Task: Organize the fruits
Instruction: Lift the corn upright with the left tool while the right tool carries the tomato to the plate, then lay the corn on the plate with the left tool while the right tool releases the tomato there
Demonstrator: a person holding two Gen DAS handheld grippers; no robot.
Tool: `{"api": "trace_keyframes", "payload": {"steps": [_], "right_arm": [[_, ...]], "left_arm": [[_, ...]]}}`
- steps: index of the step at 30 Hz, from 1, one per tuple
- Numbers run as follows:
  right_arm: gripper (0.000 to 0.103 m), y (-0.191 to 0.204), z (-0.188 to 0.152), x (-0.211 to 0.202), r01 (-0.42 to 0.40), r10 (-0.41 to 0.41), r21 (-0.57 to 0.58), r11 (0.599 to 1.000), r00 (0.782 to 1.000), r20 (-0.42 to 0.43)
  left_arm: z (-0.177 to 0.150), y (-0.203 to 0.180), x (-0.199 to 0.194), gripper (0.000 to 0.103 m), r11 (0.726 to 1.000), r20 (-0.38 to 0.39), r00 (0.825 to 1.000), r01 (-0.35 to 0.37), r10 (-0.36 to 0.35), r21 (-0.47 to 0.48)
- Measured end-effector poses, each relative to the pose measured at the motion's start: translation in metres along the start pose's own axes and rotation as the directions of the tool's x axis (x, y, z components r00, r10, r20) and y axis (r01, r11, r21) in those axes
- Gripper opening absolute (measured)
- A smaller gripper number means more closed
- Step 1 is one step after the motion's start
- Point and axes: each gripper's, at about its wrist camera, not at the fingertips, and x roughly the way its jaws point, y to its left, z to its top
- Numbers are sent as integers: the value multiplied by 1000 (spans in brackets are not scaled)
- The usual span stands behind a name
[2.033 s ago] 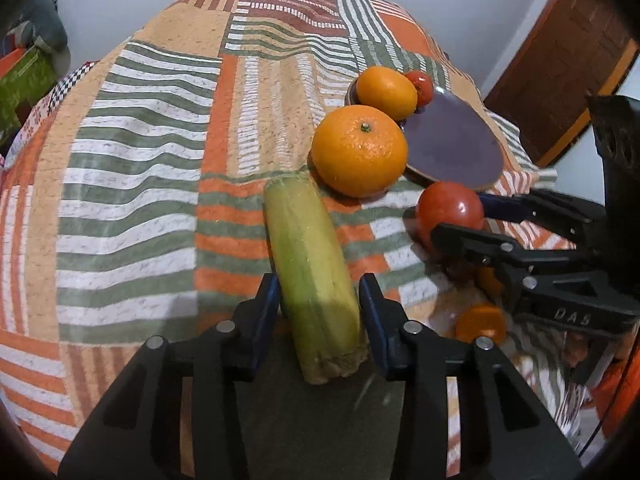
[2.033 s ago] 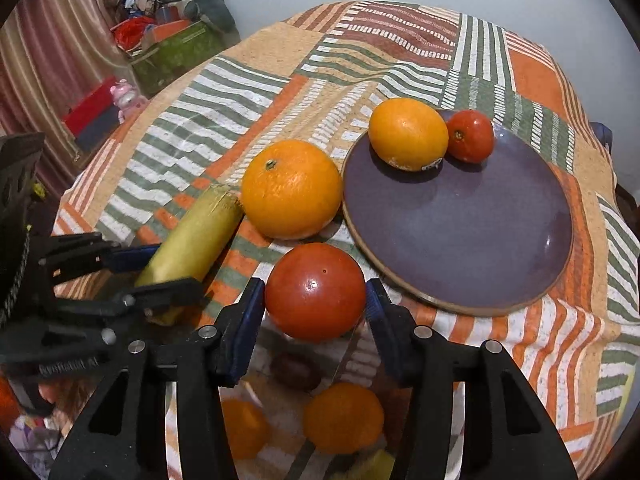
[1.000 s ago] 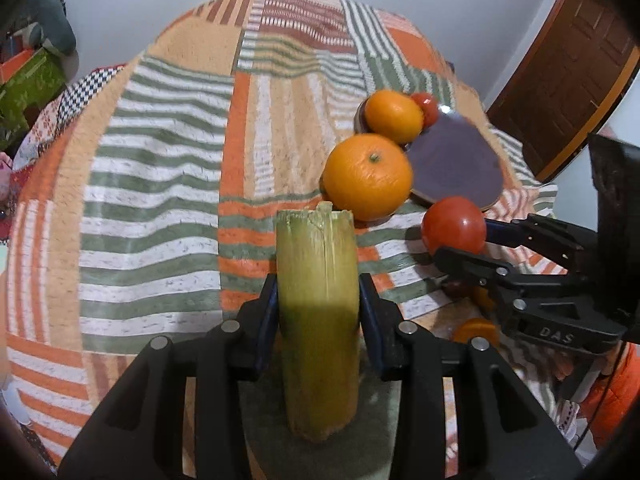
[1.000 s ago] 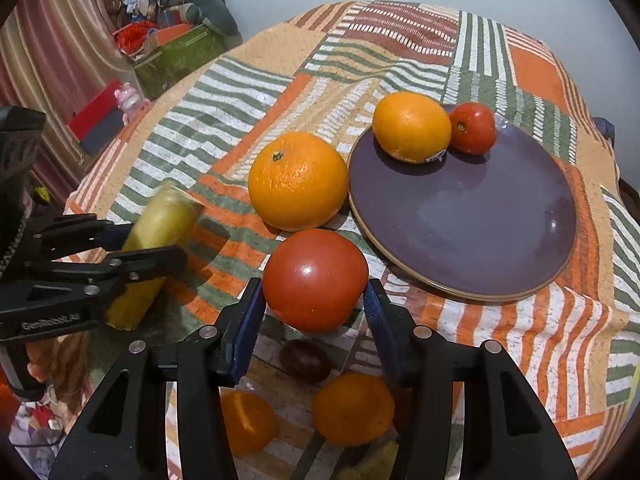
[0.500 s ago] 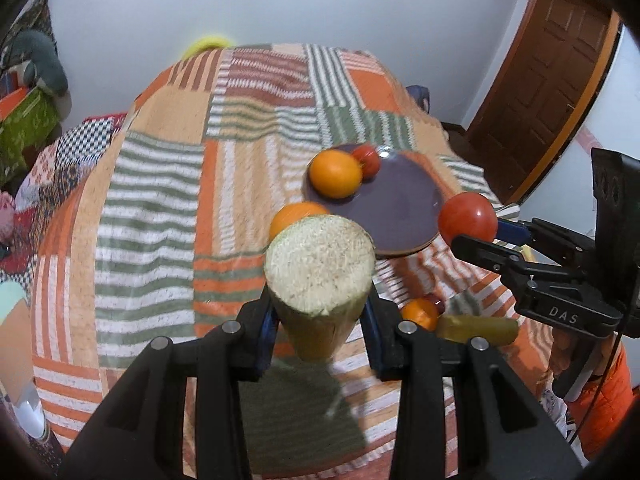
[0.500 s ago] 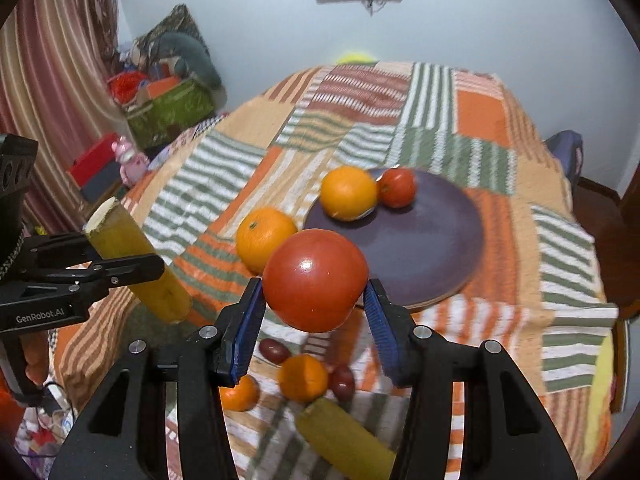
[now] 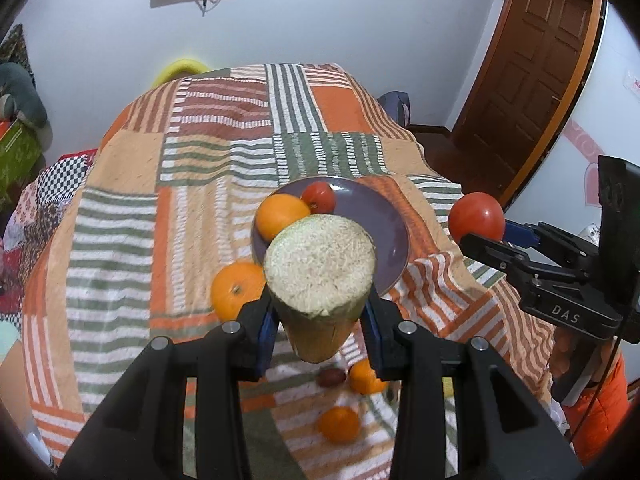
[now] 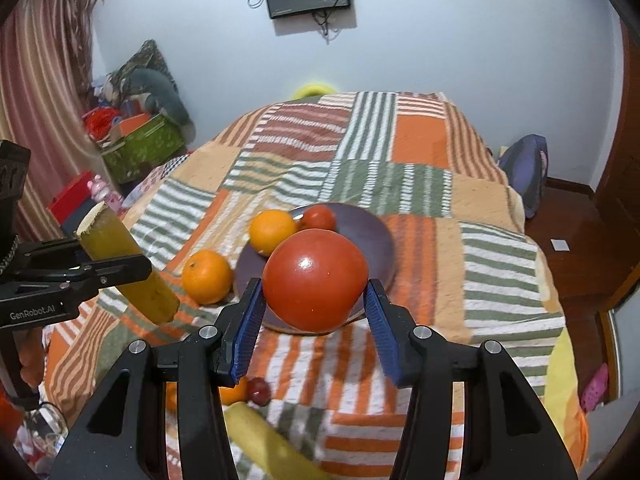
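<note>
My left gripper point(image 7: 320, 312) is shut on a yellow-green sugarcane piece point(image 7: 320, 264), held high above the table with its cut end facing the camera; it also shows in the right wrist view point(image 8: 128, 268). My right gripper point(image 8: 314, 304) is shut on a large red tomato point(image 8: 316, 278), also lifted; it shows in the left wrist view point(image 7: 476, 218). Below lies a purple plate point(image 8: 372, 240) with an orange point(image 8: 272, 232) and a small tomato point(image 8: 318, 218) on it. A loose orange point(image 8: 207, 276) sits left of the plate.
The table wears a striped patchwork cloth point(image 8: 400, 184). At its near edge lie small oranges point(image 7: 339, 424), a dark plum point(image 8: 259, 392) and another yellow-green piece point(image 8: 264, 440). A wooden door point(image 7: 532, 72) stands at right, boxes and clutter point(image 8: 136, 144) at left.
Both grippers have risen well above the table with their loads. The sugarcane piece has been lifted off the cloth and tipped end-on, and the tomato has been lifted too.
</note>
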Motion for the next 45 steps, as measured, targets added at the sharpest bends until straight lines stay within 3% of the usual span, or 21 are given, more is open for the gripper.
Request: {"api": "trace_keyframes", "payload": {"steps": [18,25,38,45], "right_arm": [[47,-28,15,51,-3,3,5,1000,1000,-30],[47,-36,20,76,3,-3,-1,1000,998,-65],[47,-46,29,113,15,-16,-7,1000,990,-137],[48,-50,27,125,4,-4,-2,1000,986,-165]], "left_arm": [[31,-16,88,37,996,-89,994,-49,56,71],[37,-18,121,37,998,-136,990,-30,38,55],[57,-13,158,37,999,-137,990,-40,44,34],[52,-20,162,37,995,-125,990,-48,59,88]]}}
